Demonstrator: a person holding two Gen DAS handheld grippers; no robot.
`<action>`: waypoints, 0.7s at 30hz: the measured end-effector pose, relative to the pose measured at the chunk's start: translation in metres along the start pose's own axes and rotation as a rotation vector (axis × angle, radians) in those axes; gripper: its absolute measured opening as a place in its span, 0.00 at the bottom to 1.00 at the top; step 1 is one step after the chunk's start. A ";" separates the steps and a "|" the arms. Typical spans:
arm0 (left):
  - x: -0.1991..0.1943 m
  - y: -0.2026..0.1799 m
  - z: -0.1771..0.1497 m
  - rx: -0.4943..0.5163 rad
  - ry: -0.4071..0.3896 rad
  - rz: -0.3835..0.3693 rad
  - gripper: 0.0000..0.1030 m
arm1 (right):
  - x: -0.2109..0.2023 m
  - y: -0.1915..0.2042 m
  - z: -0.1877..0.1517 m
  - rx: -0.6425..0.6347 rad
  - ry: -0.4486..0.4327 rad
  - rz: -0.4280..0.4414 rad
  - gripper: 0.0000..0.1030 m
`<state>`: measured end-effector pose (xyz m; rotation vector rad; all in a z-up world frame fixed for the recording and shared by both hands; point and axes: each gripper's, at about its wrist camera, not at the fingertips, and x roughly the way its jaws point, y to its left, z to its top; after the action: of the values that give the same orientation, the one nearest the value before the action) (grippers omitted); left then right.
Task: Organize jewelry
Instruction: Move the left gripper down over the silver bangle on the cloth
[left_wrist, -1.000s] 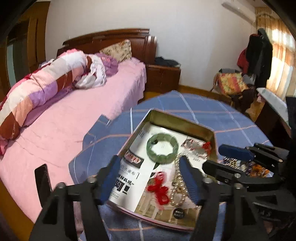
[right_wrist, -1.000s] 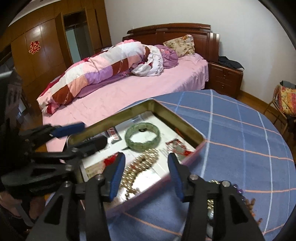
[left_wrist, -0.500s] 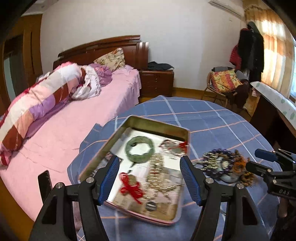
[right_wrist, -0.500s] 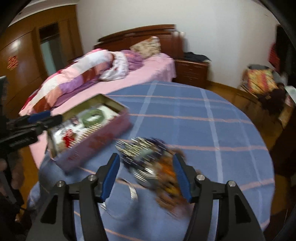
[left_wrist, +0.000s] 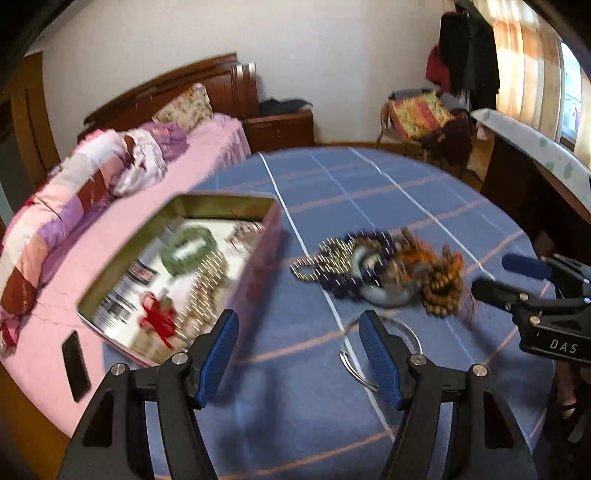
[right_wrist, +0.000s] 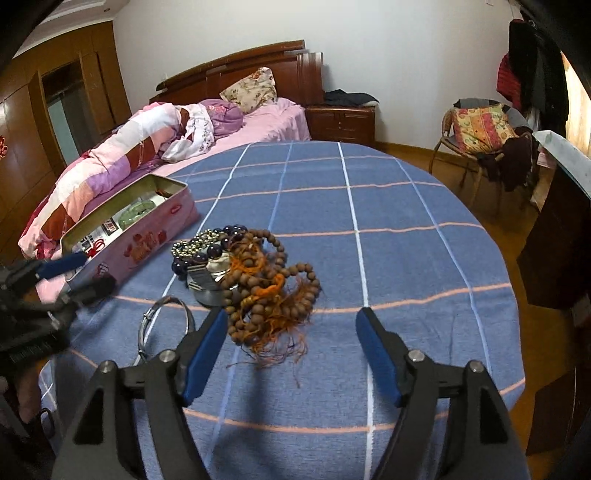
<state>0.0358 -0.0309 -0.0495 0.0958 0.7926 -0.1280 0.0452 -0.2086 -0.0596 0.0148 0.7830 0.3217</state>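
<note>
Item one: a round table under a blue checked cloth (right_wrist: 388, 206), beside a bed with pink bedding (right_wrist: 258, 122).

Item two: an open pink tin (right_wrist: 147, 243), rectangular, at the table's left edge next to the bed. In the right wrist view its long axis runs from the lower left up toward the right, one short end toward the bed's headboard. We count inside it a green bangle (left_wrist: 188, 249), a string of pale beads (left_wrist: 207, 277) lying roughly along the tin's length, and a red knotted cord (left_wrist: 159, 321); this view is blurred, so we list no finer detail.

Item three: a heap of jewelry (right_wrist: 240, 273) on the cloth just right of the tin, not touching it. We make out brown wooden beads (right_wrist: 269, 291) with orange tassel threads trailing toward the camera, dark purple beads (right_wrist: 207, 251), a small metallic bead string (right_wrist: 192, 243) and a grey-green bangle (left_wrist: 388, 295) partly buried.

Item four: a thin silver bangle (right_wrist: 162, 321), flat on the cloth, just near the heap on its nearer left side.

Item five: left gripper (left_wrist: 299, 350), jaws wide apart, nothing between them, over bare cloth between tin and silver bangle.

Item six: right gripper (right_wrist: 291, 350), jaws apart and just been opening, empty, the heap's tassels lying ahead of its left finger.
</note>
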 end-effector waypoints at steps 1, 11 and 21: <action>0.001 -0.002 -0.001 -0.004 0.008 -0.018 0.66 | 0.000 0.001 0.000 -0.005 -0.001 0.004 0.74; 0.024 -0.039 -0.006 0.029 0.103 -0.088 0.67 | 0.004 -0.011 -0.008 0.010 0.003 -0.045 0.75; 0.025 -0.057 -0.004 0.033 0.130 -0.119 0.69 | 0.004 -0.017 -0.012 0.015 0.009 -0.062 0.78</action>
<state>0.0421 -0.0884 -0.0724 0.0886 0.9264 -0.2492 0.0443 -0.2253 -0.0732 0.0035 0.7938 0.2573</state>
